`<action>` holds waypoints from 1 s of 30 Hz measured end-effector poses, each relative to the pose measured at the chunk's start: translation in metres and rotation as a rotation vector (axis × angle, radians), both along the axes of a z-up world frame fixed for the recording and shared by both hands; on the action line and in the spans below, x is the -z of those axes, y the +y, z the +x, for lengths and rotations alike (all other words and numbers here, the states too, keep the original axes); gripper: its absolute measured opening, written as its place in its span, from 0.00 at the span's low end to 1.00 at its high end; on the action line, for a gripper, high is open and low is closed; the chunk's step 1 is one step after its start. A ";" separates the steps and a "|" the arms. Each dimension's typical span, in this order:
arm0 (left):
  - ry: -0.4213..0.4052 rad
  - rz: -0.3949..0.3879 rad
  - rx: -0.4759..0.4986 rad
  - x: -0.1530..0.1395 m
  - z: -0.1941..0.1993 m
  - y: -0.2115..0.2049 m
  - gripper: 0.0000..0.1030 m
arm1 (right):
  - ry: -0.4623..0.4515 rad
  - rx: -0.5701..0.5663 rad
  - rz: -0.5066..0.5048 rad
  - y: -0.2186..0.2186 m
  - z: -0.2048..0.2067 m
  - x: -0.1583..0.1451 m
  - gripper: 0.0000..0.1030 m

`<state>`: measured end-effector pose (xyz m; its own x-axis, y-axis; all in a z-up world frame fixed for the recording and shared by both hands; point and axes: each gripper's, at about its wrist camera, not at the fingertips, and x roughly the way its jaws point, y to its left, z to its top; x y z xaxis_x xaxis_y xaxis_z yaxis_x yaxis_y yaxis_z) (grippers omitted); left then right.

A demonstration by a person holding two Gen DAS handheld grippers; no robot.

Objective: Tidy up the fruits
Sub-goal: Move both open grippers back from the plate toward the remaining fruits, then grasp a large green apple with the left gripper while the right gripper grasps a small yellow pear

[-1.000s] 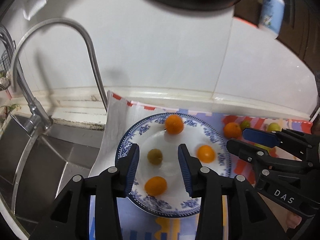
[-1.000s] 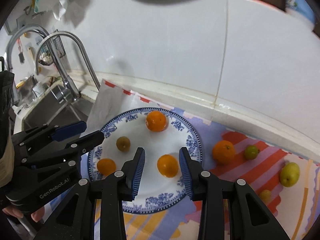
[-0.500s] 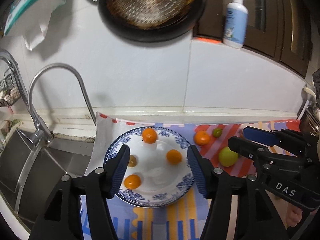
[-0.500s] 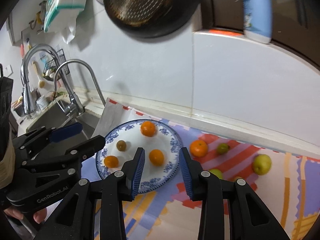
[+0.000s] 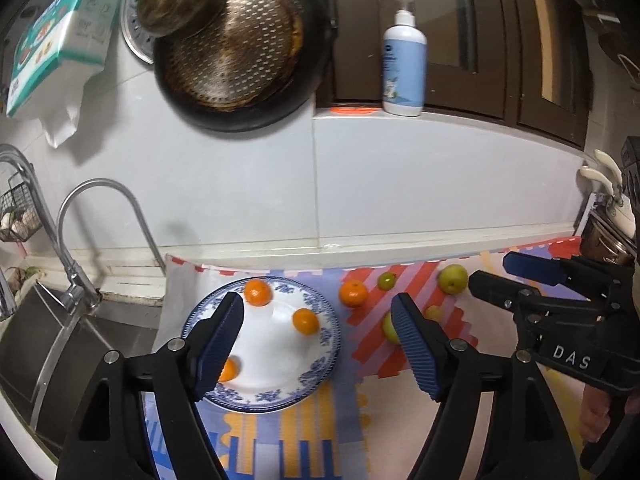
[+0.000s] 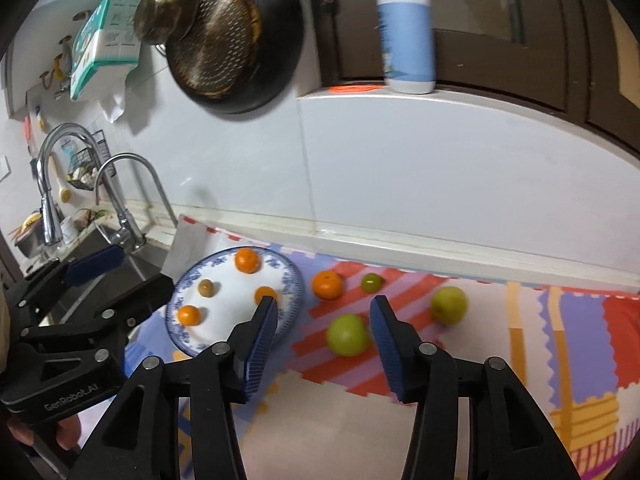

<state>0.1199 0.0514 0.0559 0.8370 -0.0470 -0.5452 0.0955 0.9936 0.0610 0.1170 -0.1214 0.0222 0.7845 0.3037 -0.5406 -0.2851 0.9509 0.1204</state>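
A blue-patterned white plate lies on the colourful mat and holds three oranges and a small brownish-green fruit. On the mat to its right lie an orange, a small green fruit, a large green fruit and a yellow-green fruit. My left gripper is open and empty, high above the plate's right side. My right gripper is open and empty, above the mat near the large green fruit.
A sink with a curved tap lies left of the mat. A black pan hangs on the tiled wall. A soap bottle stands on the ledge. A tiny yellow fruit lies on the mat.
Both grippers have pulled up and back from the plate and opened wider. The views now take in the wall, the pan and the fruits on the mat.
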 end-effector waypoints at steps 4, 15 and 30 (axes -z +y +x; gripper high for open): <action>0.004 0.002 0.014 0.005 0.000 -0.015 0.76 | -0.004 0.028 -0.020 -0.019 -0.003 0.001 0.48; 0.052 0.049 0.093 0.036 0.014 -0.051 0.78 | 0.048 0.034 -0.084 -0.050 0.005 0.030 0.48; 0.174 0.085 0.245 0.099 0.066 -0.068 0.77 | 0.162 -0.088 -0.194 -0.042 0.057 0.081 0.48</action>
